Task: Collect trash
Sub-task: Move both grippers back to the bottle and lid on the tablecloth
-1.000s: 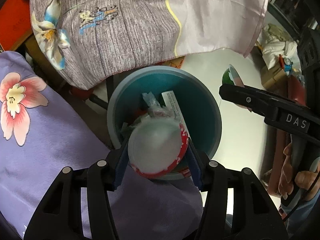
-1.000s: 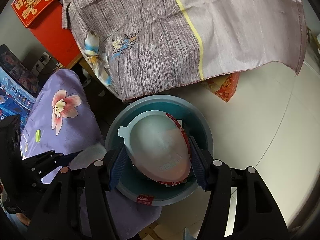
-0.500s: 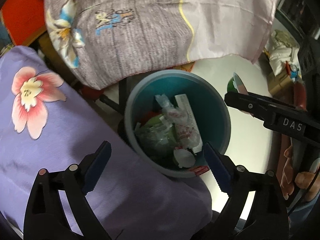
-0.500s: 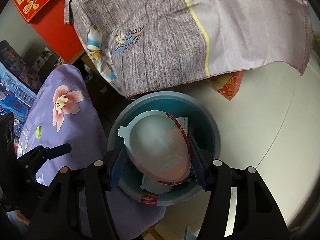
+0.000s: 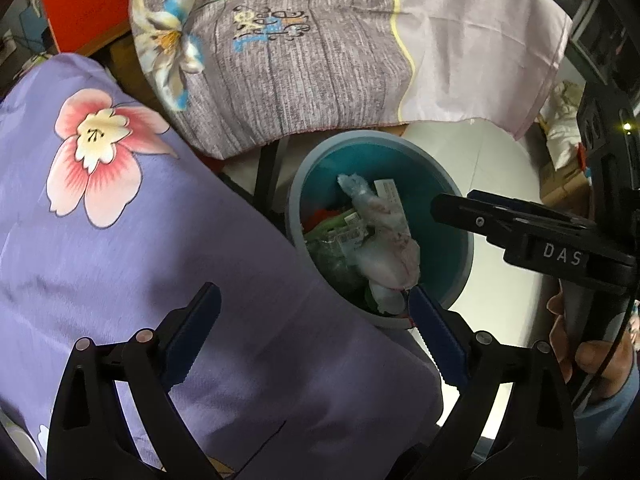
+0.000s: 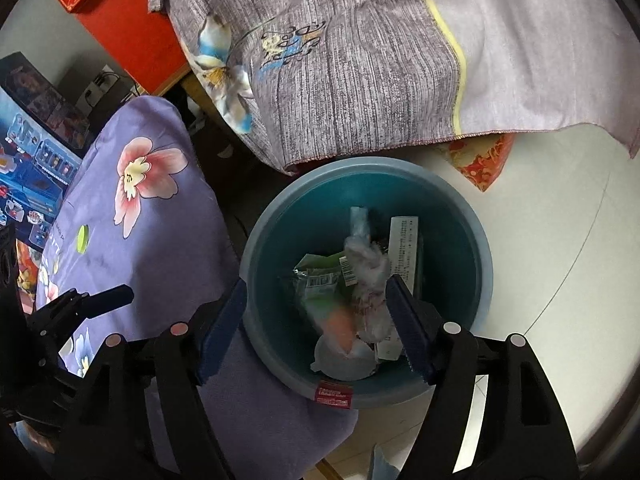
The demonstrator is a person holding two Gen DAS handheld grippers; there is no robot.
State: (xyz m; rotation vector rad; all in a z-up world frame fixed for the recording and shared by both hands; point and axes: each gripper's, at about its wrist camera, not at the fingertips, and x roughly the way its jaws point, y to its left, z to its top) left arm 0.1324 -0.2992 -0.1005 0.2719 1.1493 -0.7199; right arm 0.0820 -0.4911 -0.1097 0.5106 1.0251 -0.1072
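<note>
Progress: by the look of it, both your loads are already in the bin (image 6: 486, 276); neither tool carries anything now. Whether more rubbish waits elsewhere, these views cannot tell you.
Left gripper (image 5: 312, 334): your jaws stand wide and empty, having just been opening, mostly over the purple flowered cloth (image 5: 120, 248), with the bin at about 1 o'clock from them.
Right gripper (image 6: 316, 330): your jaws have just been opening too, nothing pressed between the pads; they straddle the near rim of the bin, at 6 o'clock on its circle.
Bin contents: a crumpled pale wrapper (image 6: 370, 272) near the middle, a white printed carton strip (image 6: 404, 248) at 2 o'clock, a green packet (image 6: 320, 276) at 9 o'clock, and a pale round lid (image 6: 344, 356) at 6 o'clock with a blurred orange piece just above it.
Fill level: low; plenty of teal wall shows above the heap.
Surroundings: grey flowered cloth (image 6: 360, 60) hangs at 12 o'clock over the bin.
</note>
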